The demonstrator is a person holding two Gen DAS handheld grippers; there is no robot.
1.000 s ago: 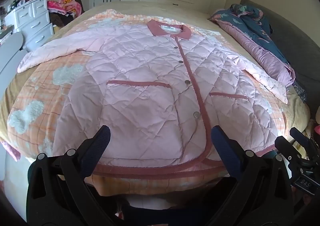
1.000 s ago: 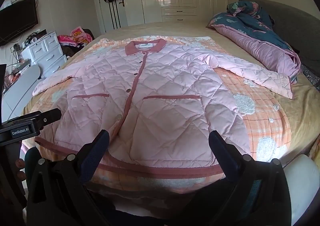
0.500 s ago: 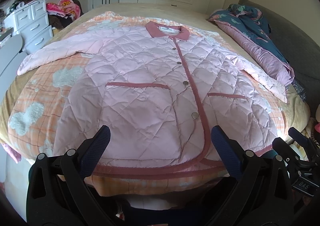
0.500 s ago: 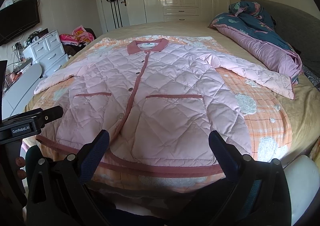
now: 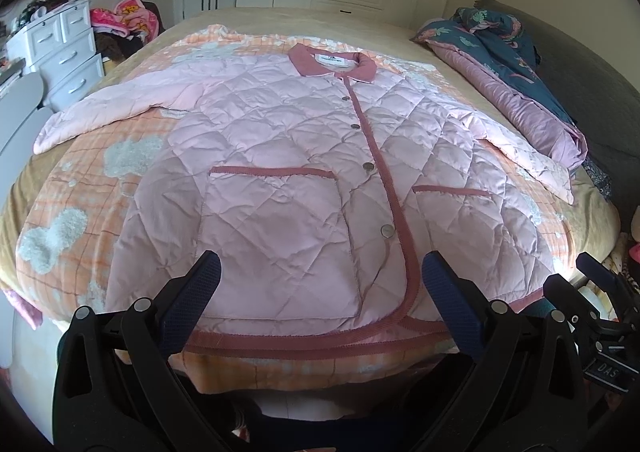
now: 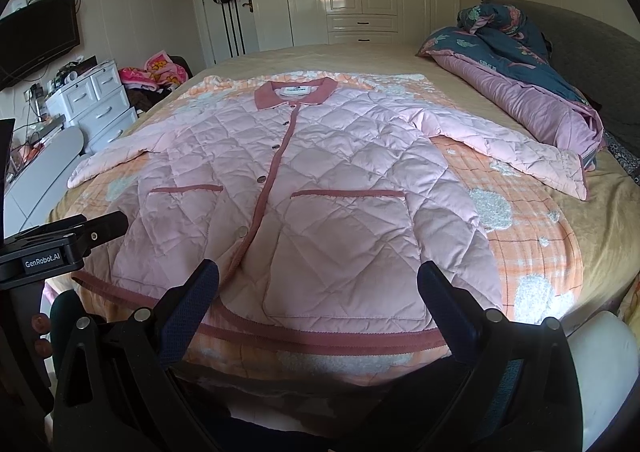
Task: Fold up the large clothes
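Bright daylight; sharp — fisheye-bent, dark corners.

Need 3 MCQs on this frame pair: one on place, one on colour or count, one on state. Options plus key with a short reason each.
1. Where does the jacket lie?
A. on the dresser
B. spread on the bed
C. on the floor

2. What colour is the jacket's collar?
A. dusty red
B. navy
C. white

3. What state are the left tool and the right tool in?
A. both shut on the hem
B. one open, one shut
C. both open, holding nothing

Key:
1 B, it lies flat on the blanket with both sleeves spread out.
2 A, the collar matches the trim along the front and the hem.
3 C, each wrist view shows its fingers wide apart with nothing between them.
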